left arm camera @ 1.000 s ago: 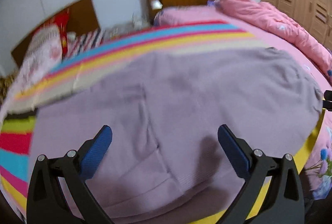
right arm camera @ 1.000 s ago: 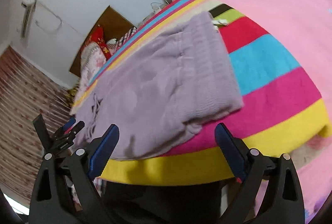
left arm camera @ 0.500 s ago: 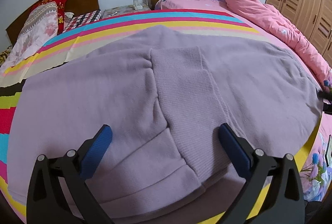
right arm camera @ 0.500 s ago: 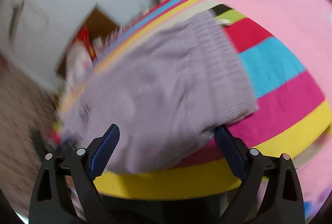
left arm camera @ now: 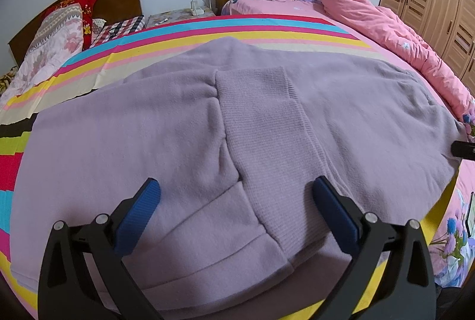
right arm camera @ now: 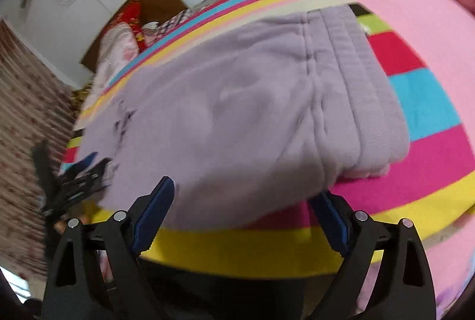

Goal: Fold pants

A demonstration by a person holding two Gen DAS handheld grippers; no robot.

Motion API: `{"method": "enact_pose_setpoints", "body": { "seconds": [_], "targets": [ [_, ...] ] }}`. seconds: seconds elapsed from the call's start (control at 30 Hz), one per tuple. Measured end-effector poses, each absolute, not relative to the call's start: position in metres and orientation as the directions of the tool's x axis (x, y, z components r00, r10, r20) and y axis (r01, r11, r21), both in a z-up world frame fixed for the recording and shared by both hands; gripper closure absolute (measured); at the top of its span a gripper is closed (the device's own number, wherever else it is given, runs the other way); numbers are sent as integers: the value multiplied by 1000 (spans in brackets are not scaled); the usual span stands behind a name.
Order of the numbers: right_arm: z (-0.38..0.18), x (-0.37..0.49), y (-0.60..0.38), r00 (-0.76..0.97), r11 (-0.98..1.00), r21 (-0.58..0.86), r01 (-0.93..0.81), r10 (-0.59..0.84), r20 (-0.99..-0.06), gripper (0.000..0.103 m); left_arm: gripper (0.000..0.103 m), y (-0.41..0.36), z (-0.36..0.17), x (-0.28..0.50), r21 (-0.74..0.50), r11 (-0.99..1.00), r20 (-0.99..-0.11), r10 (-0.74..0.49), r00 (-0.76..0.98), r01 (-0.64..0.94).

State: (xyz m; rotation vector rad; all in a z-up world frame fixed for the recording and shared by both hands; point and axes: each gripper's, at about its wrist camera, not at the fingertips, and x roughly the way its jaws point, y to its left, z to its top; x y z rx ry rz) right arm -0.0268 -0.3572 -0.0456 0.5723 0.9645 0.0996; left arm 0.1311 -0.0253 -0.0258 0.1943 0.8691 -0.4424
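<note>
Pants: lilac fleece sweatpants lie spread across the striped blanket on the bed, close to its near edge, where both hands can reach them.
Fold state: judged partly done; the ribbed cuff end of one leg lies doubled back over the other, so the garment is already half its width.
Waistband: the elastic waistband sits at the right end of the garment in the right wrist view, flat on the blanket, its corner toward the bed edge.
Left gripper: the left gripper hovers over the folded cuff area with its jaws wide apart; the blue pads press on nothing, cloth lying below and between them.
Right gripper: the right gripper sits at the near hem by the waistband end; its jaws have just been closing a little but stand wide, the cloth edge between them and not yet pinched.
Placement reason: one tool at each end of the garment suits lifting one end over to the other.
Next need: probably a firm pinch through all layers, or the under layer will lag.
Surroundings: pink quilt bunched well apart from the pants.
</note>
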Motion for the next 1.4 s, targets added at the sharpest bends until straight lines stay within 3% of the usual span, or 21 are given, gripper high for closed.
{"method": "enact_pose_setpoints", "body": {
  "seconds": [0.2, 0.3, 0.4, 0.53, 0.7, 0.83, 0.97, 1.03, 1.1, 1.13, 1.2, 1.3, 1.4],
  "targets": [
    [-48, -13, -381, 664, 802, 510, 312, 199, -720, 23, 1, -25, -26, 131, -13, 892, -773, -295, 562, 451],
    [-46, -8, -353, 591, 841, 514, 170, 331, -736, 24, 1, -25, -26, 131, -13, 893, -773, -295, 562, 451],
    [-44, -10, -353, 611, 835, 528, 153, 340, -715, 30, 1, -25, -26, 131, -13, 893, -773, -295, 562, 451],
    [-60, -9, -384, 713, 712, 636, 296, 278, -643, 48, 1, -25, -26, 131, -12, 893, -773, -294, 562, 451],
    [-69, -12, -386, 774, 666, 691, 282, 268, -574, 64, 1, -25, -26, 131, -11, 893, -772, -293, 564, 450],
    [-74, -17, -392, 815, 595, 753, 281, 265, -514, 65, 1, -26, -25, 130, -9, 893, -772, -292, 565, 449],
    [-44, -13, -381, 837, 659, 694, 291, 175, -518, 66, 1, -24, -24, 130, -21, 891, -771, -303, 560, 454],
    [-14, -7, -369, 845, 746, 600, 290, 95, -526, 66, 5, -12, -14, 128, -124, 875, -751, -391, 532, 468],
    [15, 0, -344, 860, 826, 505, 249, 51, -507, 67, 5, 27, 8, 124, -380, 793, -631, -599, 493, 476],
    [34, 9, -322, 869, 880, 425, 213, 28, -493, 67, 4, 44, 16, 123, -436, 773, -588, -632, 504, 461],
    [59, 23, -277, 881, 953, 267, 142, 1, -473, 67, 4, 87, 33, 122, -504, 763, -521, -643, 562, 405],
    [71, 42, -174, 879, 996, -86, -15, -28, -476, 67, 4, 149, 45, 118, -569, 764, -476, -608, 635, 305],
    [17, 48, -58, 854, 867, -441, -230, -38, -519, 71, 4, 193, 37, 106, -632, 740, -458, -598, 658, 232]
  ]
}}
